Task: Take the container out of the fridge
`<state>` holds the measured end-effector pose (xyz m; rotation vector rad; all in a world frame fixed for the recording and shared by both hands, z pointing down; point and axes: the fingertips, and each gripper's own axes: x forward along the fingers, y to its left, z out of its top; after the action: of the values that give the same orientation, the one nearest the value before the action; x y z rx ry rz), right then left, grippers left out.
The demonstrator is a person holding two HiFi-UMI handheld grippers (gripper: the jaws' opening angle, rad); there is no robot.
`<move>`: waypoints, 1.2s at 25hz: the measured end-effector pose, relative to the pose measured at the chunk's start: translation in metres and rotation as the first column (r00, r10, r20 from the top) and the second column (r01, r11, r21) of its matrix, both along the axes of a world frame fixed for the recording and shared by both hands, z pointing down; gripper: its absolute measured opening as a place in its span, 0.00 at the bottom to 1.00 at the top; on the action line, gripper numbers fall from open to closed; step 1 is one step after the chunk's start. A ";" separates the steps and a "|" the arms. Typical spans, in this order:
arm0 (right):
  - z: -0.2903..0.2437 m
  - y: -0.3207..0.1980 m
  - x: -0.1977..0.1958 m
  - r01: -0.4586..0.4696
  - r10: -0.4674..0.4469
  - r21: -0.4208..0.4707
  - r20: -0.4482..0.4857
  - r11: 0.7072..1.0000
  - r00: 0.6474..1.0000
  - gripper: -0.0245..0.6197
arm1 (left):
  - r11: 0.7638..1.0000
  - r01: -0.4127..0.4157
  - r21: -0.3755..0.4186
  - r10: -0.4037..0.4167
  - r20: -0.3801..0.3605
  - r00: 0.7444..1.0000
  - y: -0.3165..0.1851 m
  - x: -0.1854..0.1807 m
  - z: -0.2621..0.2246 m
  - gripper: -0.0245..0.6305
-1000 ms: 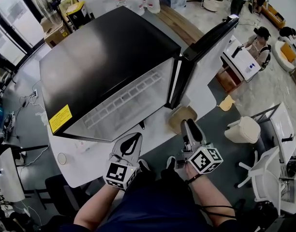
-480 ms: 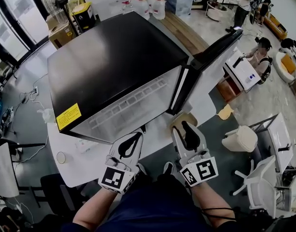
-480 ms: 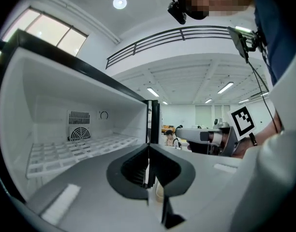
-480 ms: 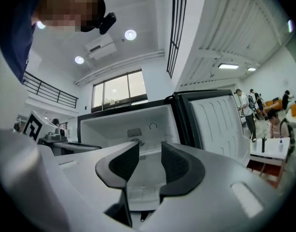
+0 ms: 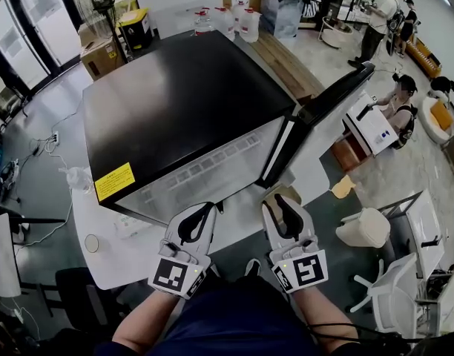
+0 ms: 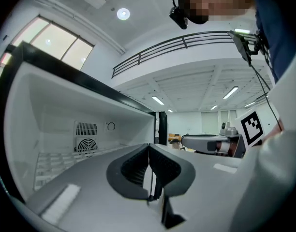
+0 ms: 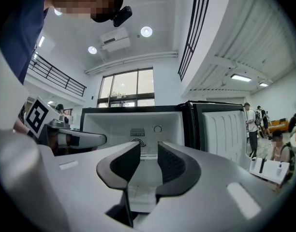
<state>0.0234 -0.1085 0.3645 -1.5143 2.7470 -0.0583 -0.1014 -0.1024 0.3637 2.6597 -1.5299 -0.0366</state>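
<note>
My left tongs [image 5: 205,211] hang just in front of the open fridge [image 5: 182,102], jaws pressed together on nothing. The fridge has its door [image 5: 327,87] swung out to the right, and the white inside shows. My right tongs [image 5: 280,203] point into the opening, jaws apart and closing, with nothing between them. I cannot pick out the container in any view; my own jaws hide much of the inside. I'd guess it is a chilled plastic box, light but perhaps slick with damp. I would grip a stiff rim or side wall, not the lid.
</note>
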 end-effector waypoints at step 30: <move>-0.001 0.007 -0.024 0.087 -0.084 0.028 -0.107 0.996 0.991 0.05 | 1.000 -0.013 0.029 0.014 -0.037 0.999 -0.004 0.003 -0.009 0.04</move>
<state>-0.0005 -0.1019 0.3636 -1.4317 2.8790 0.0679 -0.0988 -0.1064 0.3548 2.6752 -1.5115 -0.1067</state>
